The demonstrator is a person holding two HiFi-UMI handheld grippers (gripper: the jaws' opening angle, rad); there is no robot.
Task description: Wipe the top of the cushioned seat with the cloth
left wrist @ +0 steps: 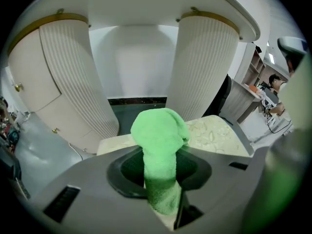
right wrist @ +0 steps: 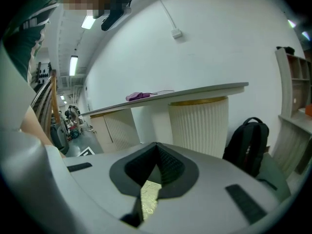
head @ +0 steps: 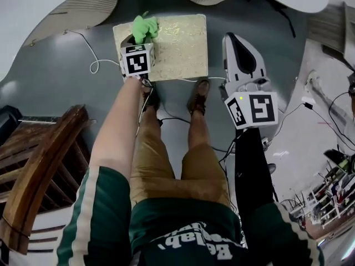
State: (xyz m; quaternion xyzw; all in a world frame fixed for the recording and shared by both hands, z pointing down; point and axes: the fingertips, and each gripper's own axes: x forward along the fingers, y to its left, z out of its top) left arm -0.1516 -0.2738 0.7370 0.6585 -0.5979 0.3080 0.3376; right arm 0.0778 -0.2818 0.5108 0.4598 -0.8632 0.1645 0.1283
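The cushioned seat (head: 180, 49) is a beige, leaf-patterned square on the grey floor in front of the person's feet. A bright green cloth (head: 145, 27) bunches over its far left corner, held in my left gripper (head: 138, 39), which is shut on it. In the left gripper view the cloth (left wrist: 158, 135) sticks up between the jaws of the left gripper (left wrist: 158, 172), with the seat (left wrist: 214, 135) just beyond. My right gripper (head: 237, 43) hangs to the right of the seat, shut and empty. In the right gripper view the right gripper (right wrist: 156, 155) shows a sliver of seat (right wrist: 148, 198) below its closed jaws.
A wooden chair (head: 39, 165) stands at the left. White cable (head: 100, 65) loops on the floor by the seat's left and near edges. Ribbed white pillars (left wrist: 204, 62) under a counter rise behind the seat. A black backpack (right wrist: 248, 140) leans nearby. Cluttered shelves (head: 333, 195) are at the right.
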